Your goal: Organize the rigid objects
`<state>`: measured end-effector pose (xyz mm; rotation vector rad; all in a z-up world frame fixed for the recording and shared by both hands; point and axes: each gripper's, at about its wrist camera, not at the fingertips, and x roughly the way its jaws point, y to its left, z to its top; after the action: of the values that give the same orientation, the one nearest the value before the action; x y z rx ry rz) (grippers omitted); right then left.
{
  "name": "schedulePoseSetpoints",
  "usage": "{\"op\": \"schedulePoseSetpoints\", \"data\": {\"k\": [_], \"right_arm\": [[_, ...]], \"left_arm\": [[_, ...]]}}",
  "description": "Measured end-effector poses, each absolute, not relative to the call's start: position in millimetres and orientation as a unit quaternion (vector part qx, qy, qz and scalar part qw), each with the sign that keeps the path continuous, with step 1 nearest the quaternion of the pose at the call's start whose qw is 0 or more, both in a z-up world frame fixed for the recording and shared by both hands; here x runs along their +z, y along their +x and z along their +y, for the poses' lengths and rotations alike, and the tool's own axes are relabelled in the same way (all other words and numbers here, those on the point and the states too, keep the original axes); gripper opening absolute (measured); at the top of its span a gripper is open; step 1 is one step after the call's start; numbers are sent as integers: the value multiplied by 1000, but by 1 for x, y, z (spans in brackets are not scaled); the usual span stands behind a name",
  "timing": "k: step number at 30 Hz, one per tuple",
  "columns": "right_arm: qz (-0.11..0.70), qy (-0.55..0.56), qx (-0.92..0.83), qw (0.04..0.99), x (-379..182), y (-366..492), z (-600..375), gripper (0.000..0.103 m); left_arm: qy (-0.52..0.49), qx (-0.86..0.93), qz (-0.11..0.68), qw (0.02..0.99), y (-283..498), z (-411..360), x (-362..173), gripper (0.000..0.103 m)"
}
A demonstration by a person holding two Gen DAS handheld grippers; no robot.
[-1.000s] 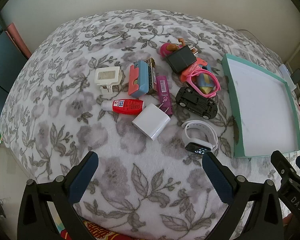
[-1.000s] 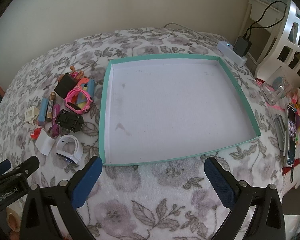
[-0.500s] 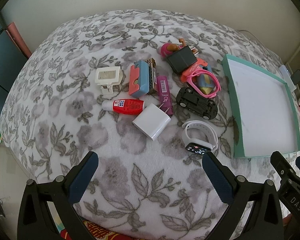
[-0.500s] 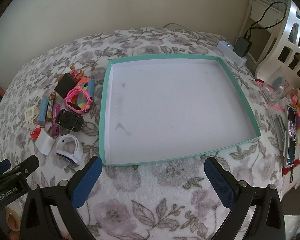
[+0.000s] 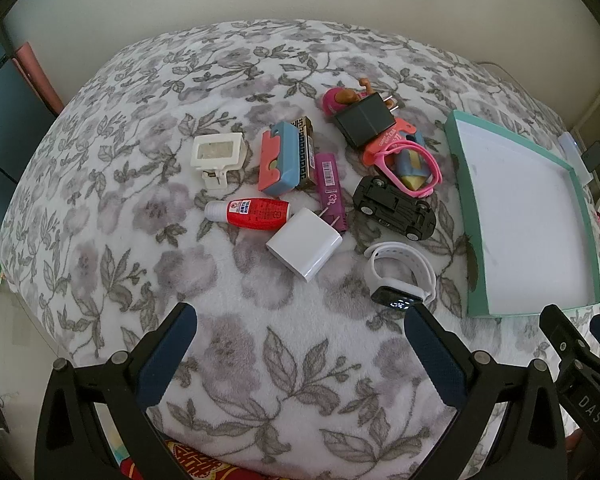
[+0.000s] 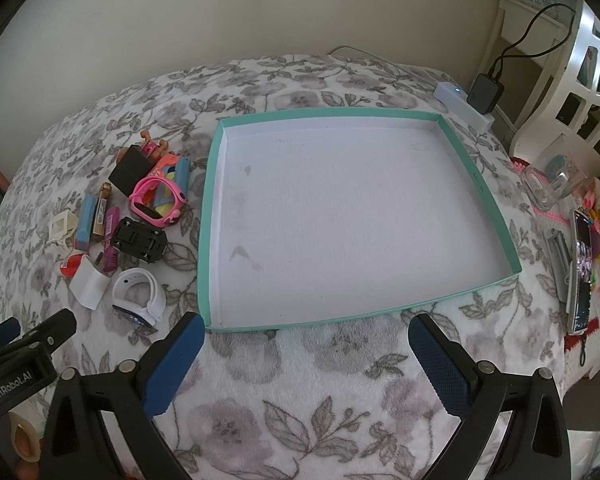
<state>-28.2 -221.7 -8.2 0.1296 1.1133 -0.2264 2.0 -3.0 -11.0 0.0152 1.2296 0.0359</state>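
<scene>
Rigid objects sit in a loose cluster just left of the teal tray (image 6: 210, 216), all of them on the floral blanket (image 5: 260, 360) and none yet inside it. Nearest the tray's left wall I see the white smartwatch (image 5: 400, 276) and the black toy car (image 5: 394, 208); beyond those lie the white charger (image 5: 305, 249), the red bottle (image 5: 252, 213), the purple stick (image 5: 330, 186), the blue and coral case (image 5: 280, 162), the white clip (image 5: 217, 154), the pink watch (image 5: 410, 164) and the black adapter (image 5: 364, 122). What lies under the pink watch I can't make out properly.

My left gripper (image 5: 300, 322) hangs spread wide with nothing between its blue pads, aimed at the cluster, with the smartwatch just off its right finger. My right gripper (image 6: 306, 334) is equally wide and empty, poised at the tray's near edge.

Against the frames from a second back, almost nothing has changed: both views match, the objects lie where they did, and the tray is bare as before. I read this as a pause before the first pick, the smartwatch being the likeliest start
</scene>
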Motion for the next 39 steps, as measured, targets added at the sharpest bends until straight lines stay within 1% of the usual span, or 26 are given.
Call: {"op": "schedulePoseSetpoints", "data": {"k": [8,12,15,23,29,30,32,37,39], "right_arm": [[524,50,-94,845,-6,-26,-214,103],[514,60,-60,853,0,-23,-203,103],[518,61,-26,853,-1,-15,-188,103],[549,50,36,834,-11,14,-146,103],[577,37,69,813,-33,28,-119,103],[580,31,74,811,-36,29,-115,102],[585,27,83,806,-41,33,-110,98],[601,31,92,794,-57,42,-103,92],[605,27,95,790,-63,44,-99,91]], "left_arm": [[-1,38,565,824,6,8,-4,103],[3,84,538,839,13,26,8,103],[-17,99,530,842,22,41,12,103],[-59,83,570,815,50,51,-12,103],[-89,79,591,798,61,53,-27,103],[-93,78,592,797,64,53,-28,103],[-100,75,597,793,66,54,-32,103],[-108,60,616,778,74,48,-44,103],[-106,50,622,774,77,43,-50,103]]}}
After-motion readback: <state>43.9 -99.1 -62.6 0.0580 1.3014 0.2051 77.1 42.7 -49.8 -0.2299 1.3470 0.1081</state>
